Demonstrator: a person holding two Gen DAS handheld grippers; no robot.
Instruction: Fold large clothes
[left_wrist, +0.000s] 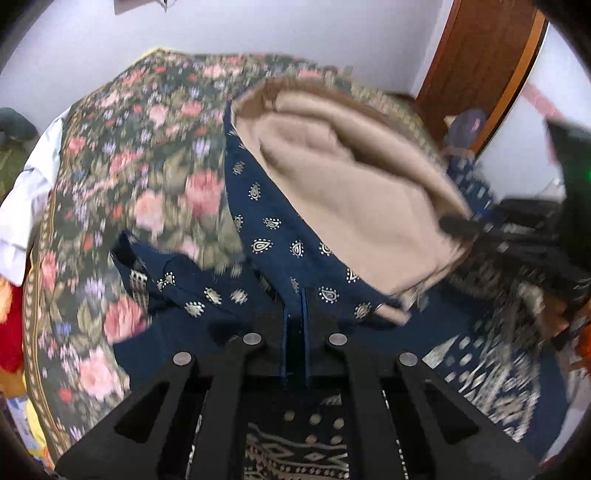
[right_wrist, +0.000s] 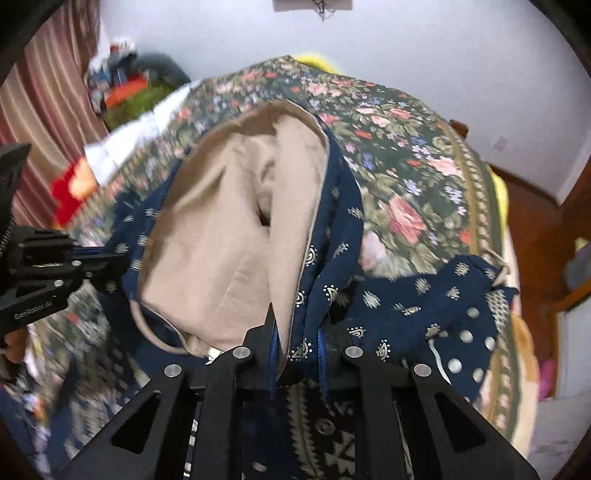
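A large navy garment (left_wrist: 280, 229) with small gold paisley prints and a beige lining (left_wrist: 351, 192) is lifted over a floral bedspread (left_wrist: 147, 166). My left gripper (left_wrist: 295, 314) is shut on a navy edge of it, the fabric pinched between the jaws. My right gripper (right_wrist: 295, 332) is shut on another edge, where navy cloth (right_wrist: 406, 306) and beige lining (right_wrist: 229, 229) meet. Each gripper shows in the other's view: the right one (left_wrist: 461, 227) blurred at the right, the left one (right_wrist: 92, 258) at the left, holding the same hem. The cloth hangs open between them, lining facing the cameras.
The bedspread (right_wrist: 406, 166) covers the bed. A white cloth (left_wrist: 26, 192) and red fabric (left_wrist: 11, 332) lie at its left side. A pile of coloured clothes (right_wrist: 125, 85) sits by a striped curtain (right_wrist: 44, 92). A wooden door (left_wrist: 480, 66) stands at the right, and a pale wall (right_wrist: 406, 55) behind.
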